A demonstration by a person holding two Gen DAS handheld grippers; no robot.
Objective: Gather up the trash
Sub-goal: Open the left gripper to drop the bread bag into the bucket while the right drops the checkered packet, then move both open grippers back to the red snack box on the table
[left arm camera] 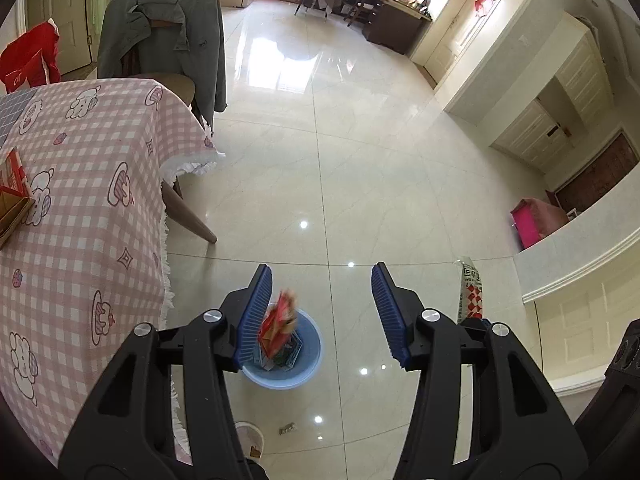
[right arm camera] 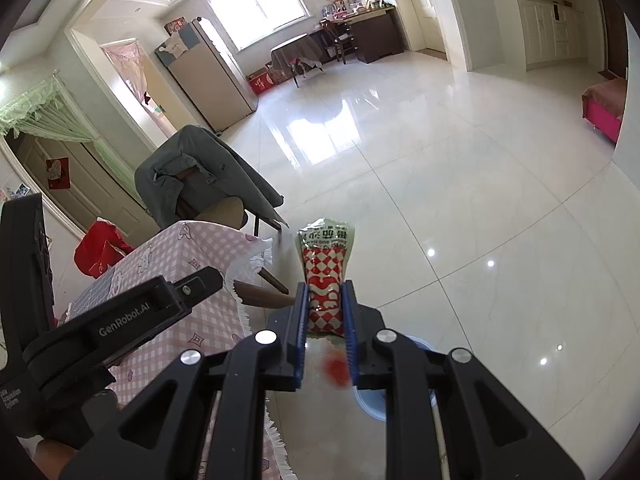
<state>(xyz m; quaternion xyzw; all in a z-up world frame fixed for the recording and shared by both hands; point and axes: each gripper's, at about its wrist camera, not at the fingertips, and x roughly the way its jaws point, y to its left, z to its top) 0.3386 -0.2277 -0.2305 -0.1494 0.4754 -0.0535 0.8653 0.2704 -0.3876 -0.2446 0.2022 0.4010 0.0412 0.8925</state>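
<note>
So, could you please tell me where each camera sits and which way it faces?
Left wrist: on the left gripper, looking down at the floor and blue bin; its jaws stand open, a blurred red wrapper over the bin.
Right wrist: on the right gripper, facing across the room; its jaws clamp a checked packet.
Shared: the packet, bin, pink-cloth table and jacketed chair.
</note>
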